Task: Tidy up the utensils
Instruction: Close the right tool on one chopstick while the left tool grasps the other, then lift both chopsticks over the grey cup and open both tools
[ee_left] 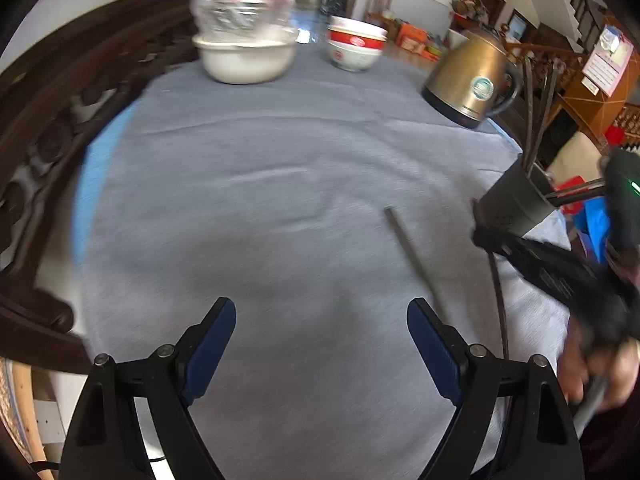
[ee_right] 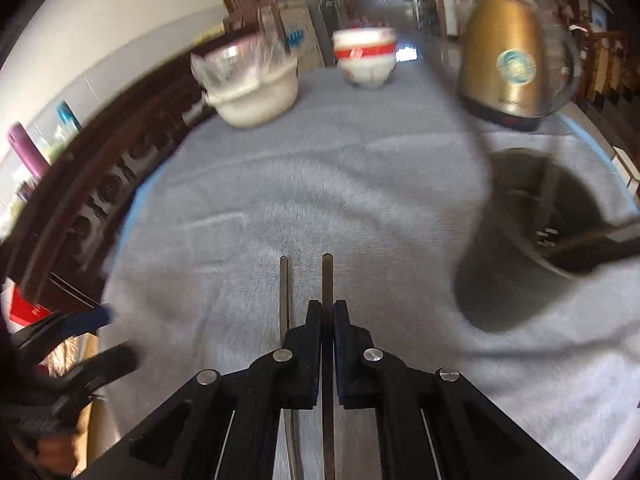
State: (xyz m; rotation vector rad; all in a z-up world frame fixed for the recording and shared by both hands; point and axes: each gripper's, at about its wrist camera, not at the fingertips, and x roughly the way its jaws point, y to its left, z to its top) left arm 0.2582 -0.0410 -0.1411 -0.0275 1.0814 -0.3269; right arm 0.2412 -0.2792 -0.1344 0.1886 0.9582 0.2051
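A thin, stiff dark metal chopstick is pinched mid-shaft by the closed right hand-held gripper — light, slippery; the left hand-held gripper is held wide open, empty.

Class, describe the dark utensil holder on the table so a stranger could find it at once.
Start at the table's grey cloth and find the gold kettle at its far right. Just in front of the kettle stands the dark utensil holder, an open-topped cup with chopsticks already leaning inside. Unlike the white bowl and the red-banded bowls, it is tall and dark.
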